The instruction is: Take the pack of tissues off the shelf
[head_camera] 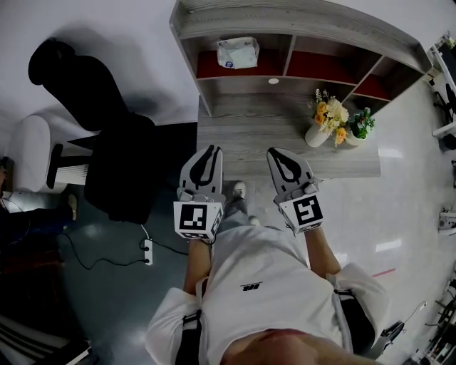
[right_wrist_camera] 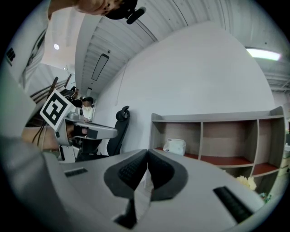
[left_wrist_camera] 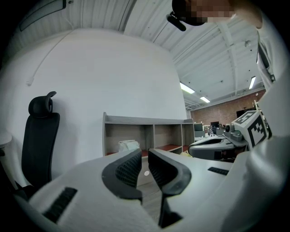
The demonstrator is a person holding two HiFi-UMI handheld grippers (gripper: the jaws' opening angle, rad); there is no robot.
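The pack of tissues (head_camera: 238, 52), white and crinkled, lies in the left-hand compartment of the grey shelf (head_camera: 285, 21) on its red floor. It also shows in the left gripper view as the pack (left_wrist_camera: 128, 145) and in the right gripper view as the pack (right_wrist_camera: 175, 146), far ahead of the jaws. My left gripper (head_camera: 214, 148) and right gripper (head_camera: 273, 151) hover side by side over the near edge of the desk, well short of the shelf. Both are shut with nothing held; the left gripper (left_wrist_camera: 145, 156) shows only a thin slit, and the right gripper (right_wrist_camera: 147, 156) has its tips touching.
A grey wooden desk (head_camera: 249, 135) carries the shelf at its back. Two small pots of flowers (head_camera: 326, 121) stand at the desk's right. A black office chair (head_camera: 107, 142) is to the left, with a power strip (head_camera: 147, 251) on the floor.
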